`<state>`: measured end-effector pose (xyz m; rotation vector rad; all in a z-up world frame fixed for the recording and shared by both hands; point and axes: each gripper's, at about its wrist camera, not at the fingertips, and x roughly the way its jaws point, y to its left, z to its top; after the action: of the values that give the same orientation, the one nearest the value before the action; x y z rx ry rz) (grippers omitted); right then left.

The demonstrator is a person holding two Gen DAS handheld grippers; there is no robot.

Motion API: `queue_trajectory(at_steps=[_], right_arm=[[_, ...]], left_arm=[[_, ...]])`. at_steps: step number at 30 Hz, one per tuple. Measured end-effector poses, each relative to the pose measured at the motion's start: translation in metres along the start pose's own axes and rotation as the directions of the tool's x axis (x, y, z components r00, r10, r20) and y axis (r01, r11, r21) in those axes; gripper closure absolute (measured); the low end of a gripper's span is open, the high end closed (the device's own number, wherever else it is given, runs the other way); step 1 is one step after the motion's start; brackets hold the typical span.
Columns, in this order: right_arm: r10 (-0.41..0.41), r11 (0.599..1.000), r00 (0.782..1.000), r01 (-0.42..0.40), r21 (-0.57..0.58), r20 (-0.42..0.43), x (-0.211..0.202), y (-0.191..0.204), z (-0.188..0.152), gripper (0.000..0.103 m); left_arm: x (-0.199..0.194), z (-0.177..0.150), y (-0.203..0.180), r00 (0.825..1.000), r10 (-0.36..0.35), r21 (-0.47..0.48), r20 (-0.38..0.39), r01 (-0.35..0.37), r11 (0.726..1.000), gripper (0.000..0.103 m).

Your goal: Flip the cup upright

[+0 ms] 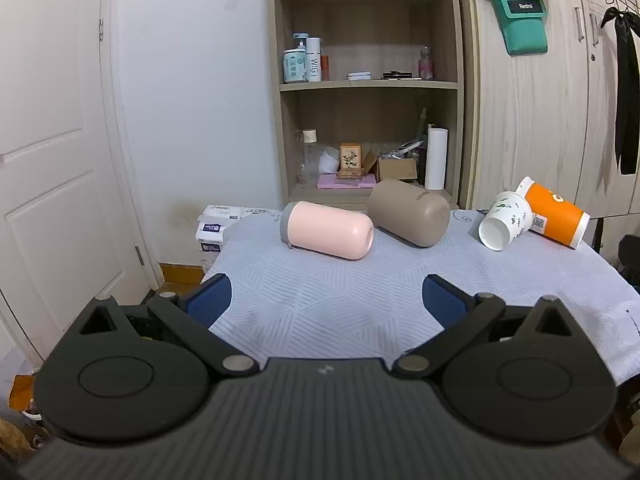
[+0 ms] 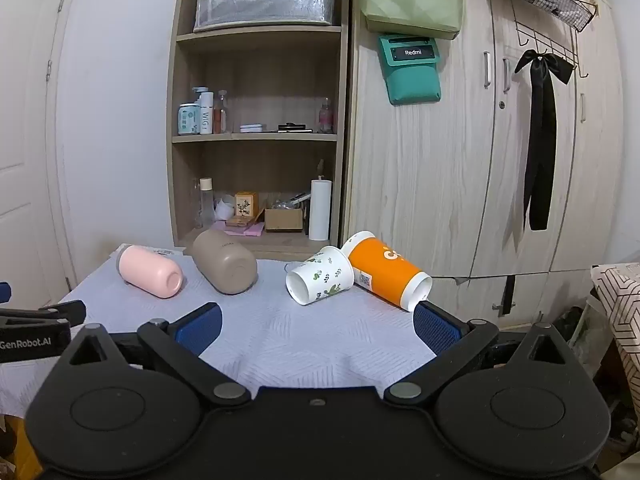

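Note:
Several cups lie on their sides on the cloth-covered table (image 1: 320,304). A pink cup (image 1: 328,231) lies at the left, a taupe cup (image 1: 408,212) beside it, then a white leaf-print paper cup (image 1: 505,221) and an orange paper cup (image 1: 554,216) at the right. They also show in the right wrist view: the pink cup (image 2: 150,270), the taupe cup (image 2: 224,261), the white cup (image 2: 320,276), the orange cup (image 2: 384,270). My left gripper (image 1: 326,300) is open and empty, short of the pink cup. My right gripper (image 2: 316,326) is open and empty, short of the white cup.
A wooden shelf unit (image 1: 368,88) with bottles and boxes stands behind the table. Wardrobe doors (image 2: 500,160) stand at the right, a white door (image 1: 52,160) at the left. Tissue packs (image 1: 216,228) lie past the table's left corner. The left gripper's body (image 2: 36,336) shows at the left edge.

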<state>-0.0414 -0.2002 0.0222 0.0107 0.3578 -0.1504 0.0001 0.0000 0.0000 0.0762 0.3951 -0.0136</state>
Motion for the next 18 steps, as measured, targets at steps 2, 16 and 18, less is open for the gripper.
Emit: queue_trajectory(at_steps=[2,16,18], right_arm=[[0.002,1.0,1.0,-0.002,0.005,0.003,-0.001,0.001,0.0,0.0],[-0.021,1.0,1.0,0.021,-0.004,0.006,0.001,-0.001,-0.003,0.0],[-0.019,1.0,1.0,0.019,-0.005,0.003,0.003,-0.003,-0.004,0.0]], left_arm=[[0.0,0.0,-0.001,1.0,-0.001,-0.004,0.0,0.001,1.0,0.0],[-0.003,-0.001,0.008,1.0,0.017,-0.066,0.004,-0.017,0.998,0.0],[-0.003,-0.001,0.009,1.0,0.016,-0.071,0.007,-0.015,0.997,0.0]])
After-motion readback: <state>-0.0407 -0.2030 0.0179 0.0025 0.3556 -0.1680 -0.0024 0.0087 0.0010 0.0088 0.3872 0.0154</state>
